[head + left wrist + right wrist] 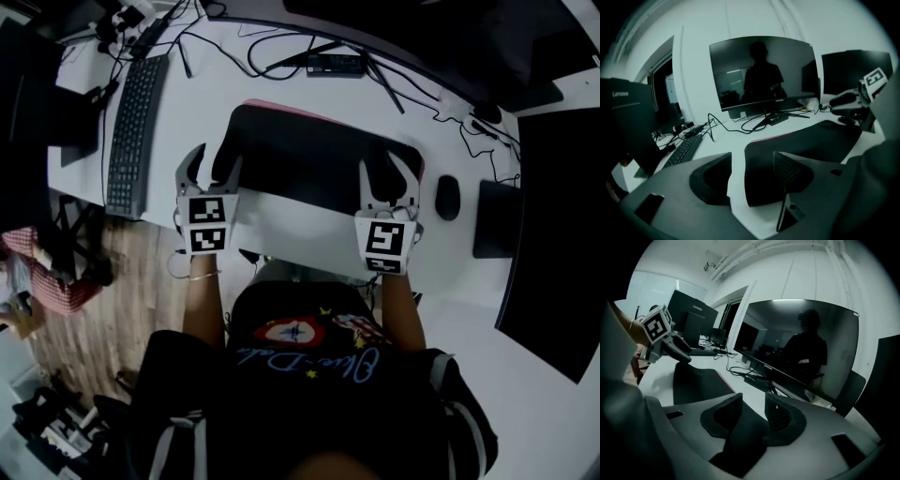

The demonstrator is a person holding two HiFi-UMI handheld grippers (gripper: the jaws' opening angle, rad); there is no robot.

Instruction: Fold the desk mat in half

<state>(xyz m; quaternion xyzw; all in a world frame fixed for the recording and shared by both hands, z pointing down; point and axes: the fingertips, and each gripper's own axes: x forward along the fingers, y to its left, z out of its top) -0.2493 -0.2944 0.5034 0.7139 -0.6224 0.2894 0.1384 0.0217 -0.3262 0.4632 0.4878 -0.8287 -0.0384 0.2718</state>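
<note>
The black desk mat (309, 155) lies on the white desk (206, 84), and a thin pink strip (309, 112) shows along its far edge. My left gripper (208, 169) is at the mat's near left corner. Its jaws stand open, with that corner (759, 187) lying flat between them and untouched by the pads. My right gripper (387, 178) is at the near right corner, also open. The mat's edge (740, 427) runs up between its jaws, with a gap to the right pad. Each gripper shows in the other's view: the right gripper (853, 101) and the left gripper (665, 341).
A black keyboard (131, 136) lies left of the mat and a mouse (447, 197) right of it. Cables (281, 56) and a small black box (335, 64) sit behind the mat, under a monitor (764, 75). A dark pad (494, 220) is at the far right.
</note>
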